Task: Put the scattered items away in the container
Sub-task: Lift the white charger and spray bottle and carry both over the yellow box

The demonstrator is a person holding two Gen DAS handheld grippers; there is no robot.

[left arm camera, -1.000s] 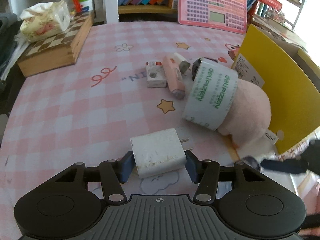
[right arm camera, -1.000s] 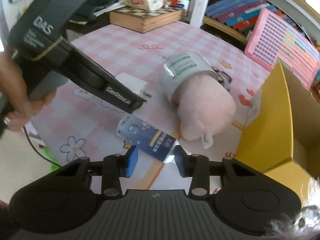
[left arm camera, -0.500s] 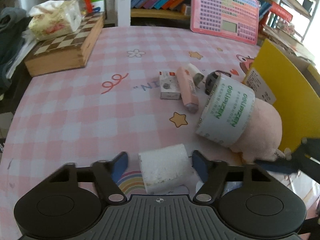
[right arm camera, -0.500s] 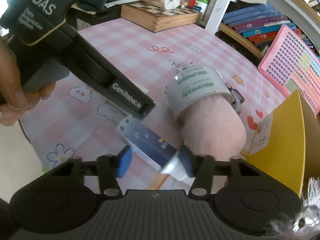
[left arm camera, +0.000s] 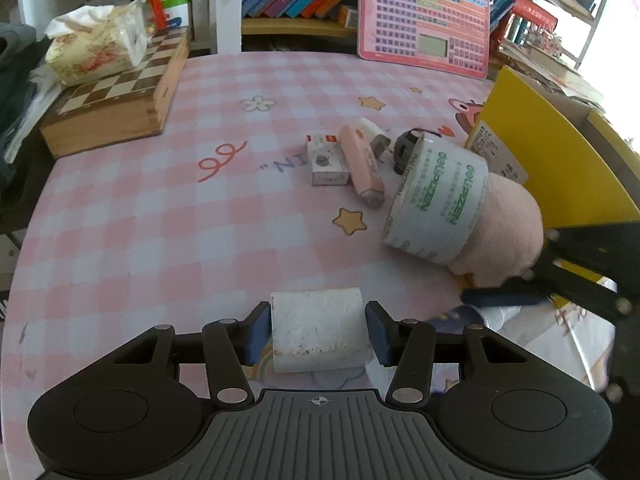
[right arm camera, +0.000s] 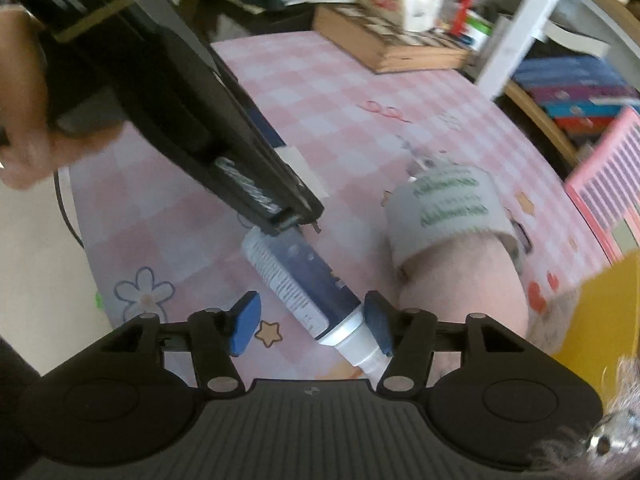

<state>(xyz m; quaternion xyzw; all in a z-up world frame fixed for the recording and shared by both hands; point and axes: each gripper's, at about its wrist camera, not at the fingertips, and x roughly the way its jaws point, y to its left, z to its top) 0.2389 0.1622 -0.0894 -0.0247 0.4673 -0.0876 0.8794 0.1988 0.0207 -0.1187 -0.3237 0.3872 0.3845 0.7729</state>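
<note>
Lying between closing left gripper [left arm camera: 318, 334] pads — white charger [left arm camera: 320, 334].

Left hand-held gripper [left arm camera: 316, 332] closing — white charger [left arm camera: 318, 330] between.

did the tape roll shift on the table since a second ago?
Cannot tell. The tape roll sits against the pink plush beside the star print as before; only the camera moved.

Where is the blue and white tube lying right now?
In the right wrist view the blue and white tube lies diagonally on the pink checked tablecloth, between the right hand-held gripper's opening jaws, just left of the pink plush toy.
</note>
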